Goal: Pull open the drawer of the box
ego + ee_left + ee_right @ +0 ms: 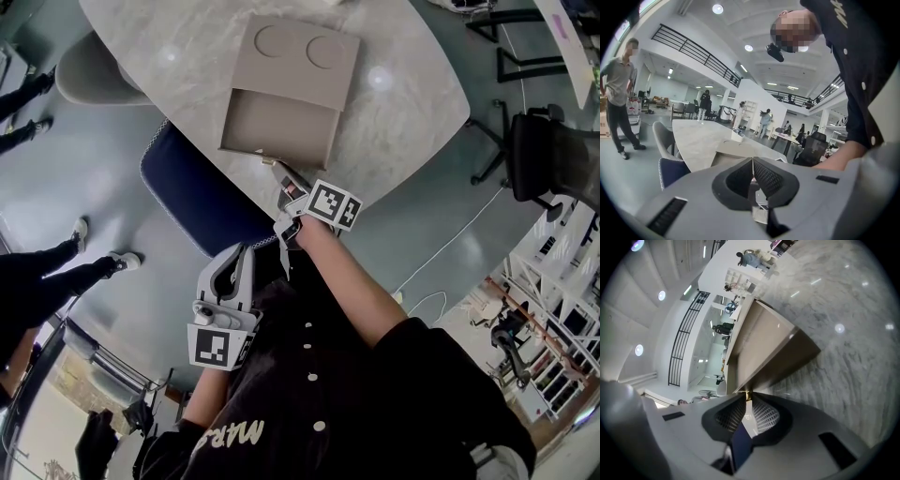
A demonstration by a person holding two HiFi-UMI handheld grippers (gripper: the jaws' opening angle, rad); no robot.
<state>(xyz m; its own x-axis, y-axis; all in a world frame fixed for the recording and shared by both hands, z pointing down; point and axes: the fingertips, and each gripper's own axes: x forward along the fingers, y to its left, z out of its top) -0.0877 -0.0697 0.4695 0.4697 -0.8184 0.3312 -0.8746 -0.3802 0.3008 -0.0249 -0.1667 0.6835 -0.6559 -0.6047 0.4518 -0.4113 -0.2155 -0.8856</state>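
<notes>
The head view is showing one box (pixel 298 58) lying on the desk (pixel 412 84), with two round recesses (pixel 323 49) in its lid. Its one drawer (pixel 277 122) is standing pulled out toward the desk's near edge. From here the right hand-held gripper (pixel 279 171) is reaching the drawer's front, but the grip itself is too small to read.

The right gripper view is settling that. Its jaws are pinching a small brass-coloured knob (pixel 747 397) at the drawer's front edge, and the pads are nearly meeting around it. This view is also looking along the drawer's side and the marbled desk top, which the head view is showing only from above.

The left hand-held gripper (pixel 242 255) is hovering low by the person's torso, off the desk and just beside a blue chair (pixel 202 197). The left gripper view is showing its jaws closed together with nothing between them. The box is sitting well beyond them (seen from its drawer end). This view alone is taking in a person (pixel 618 93) standing on the floor at the left.

Two hand-held grippers are in play. Two chairs are standing at the desk, the blue one and a grey chair (pixel 89 75).
</notes>
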